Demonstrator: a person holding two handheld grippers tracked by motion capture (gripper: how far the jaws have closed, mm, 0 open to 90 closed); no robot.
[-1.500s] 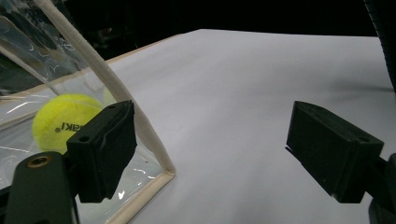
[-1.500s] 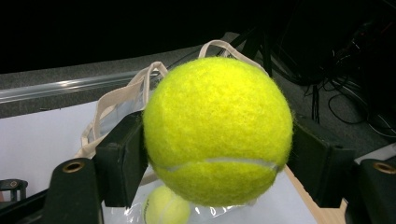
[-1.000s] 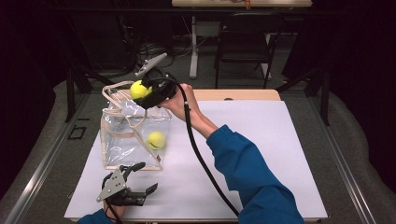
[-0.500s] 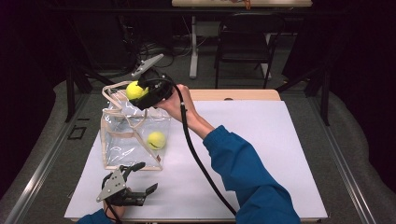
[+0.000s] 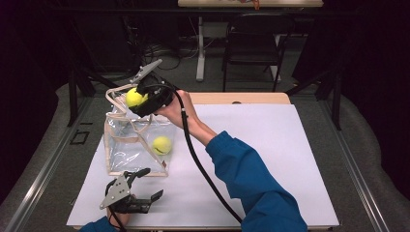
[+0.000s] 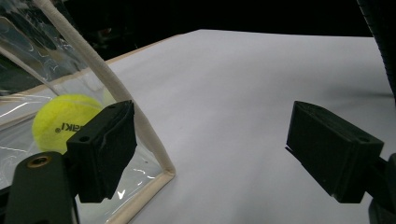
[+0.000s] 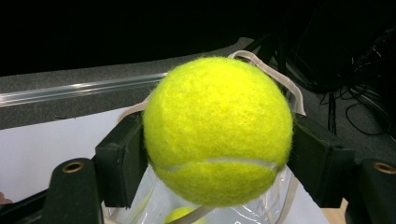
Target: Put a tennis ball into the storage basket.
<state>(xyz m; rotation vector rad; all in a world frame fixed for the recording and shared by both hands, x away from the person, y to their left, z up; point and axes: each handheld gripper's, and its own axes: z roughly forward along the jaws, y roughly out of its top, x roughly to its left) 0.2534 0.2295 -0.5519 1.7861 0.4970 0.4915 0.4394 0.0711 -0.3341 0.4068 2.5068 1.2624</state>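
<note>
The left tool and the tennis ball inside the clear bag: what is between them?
In the left gripper view, only the clear bag's wall and cream edge trim separate the open left tool from the tennis ball.

We count two tennis balls, one (image 5: 134, 97) above the clear bag (image 5: 126, 153), one (image 5: 162, 145) inside it, one bag.

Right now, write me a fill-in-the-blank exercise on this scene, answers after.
1. The right gripper holds a yellow ____ above the clear bag.
2. The second ball lies ____ the bag.
3. The left gripper rests on the white table with its jaws ____.
4. The person's sleeve is ____.

Answers: tennis ball; inside; open; blue
</note>
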